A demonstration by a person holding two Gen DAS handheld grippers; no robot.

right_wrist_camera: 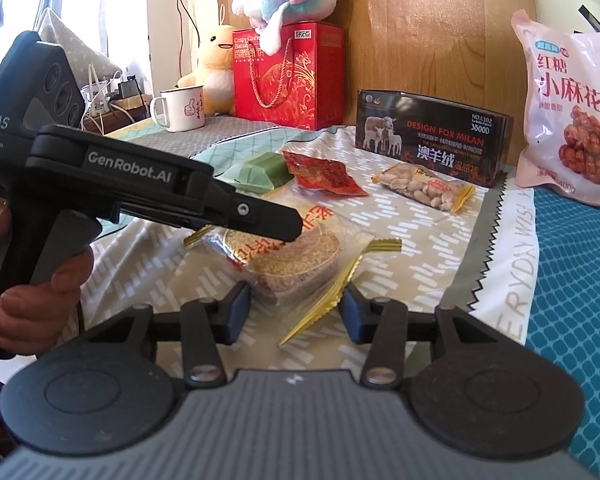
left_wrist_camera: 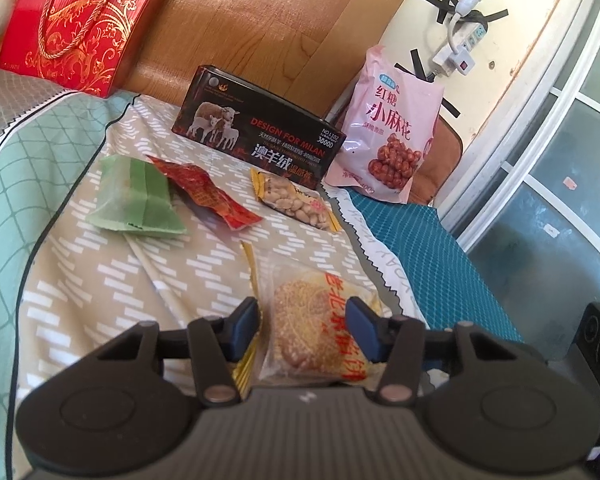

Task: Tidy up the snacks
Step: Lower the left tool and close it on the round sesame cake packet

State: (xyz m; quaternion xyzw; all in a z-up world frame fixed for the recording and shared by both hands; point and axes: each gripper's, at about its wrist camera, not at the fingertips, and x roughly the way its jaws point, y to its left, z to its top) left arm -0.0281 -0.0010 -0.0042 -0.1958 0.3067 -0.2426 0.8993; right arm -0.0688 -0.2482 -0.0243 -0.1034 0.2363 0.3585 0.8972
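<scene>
A clear-wrapped sesame cake (left_wrist_camera: 312,328) with red lettering and gold edges lies on the beige patterned cloth (left_wrist_camera: 100,280). My left gripper (left_wrist_camera: 304,330) is open with its blue pads on either side of the cake. My right gripper (right_wrist_camera: 296,312) is open too, its pads astride the near end of the same cake (right_wrist_camera: 288,256); the left gripper's body (right_wrist_camera: 140,188) reaches over it from the left. Farther back lie a green packet (left_wrist_camera: 138,200), a red packet (left_wrist_camera: 208,194) and a peanut packet (left_wrist_camera: 296,202).
A black sheep-print box (left_wrist_camera: 256,136) stands behind the snacks, with a pink bag of twisted dough snacks (left_wrist_camera: 392,128) at its right. A red gift box (right_wrist_camera: 288,76) with plush toys and a white mug (right_wrist_camera: 180,108) stand at the back left. A teal mat (right_wrist_camera: 572,300) lies on the right.
</scene>
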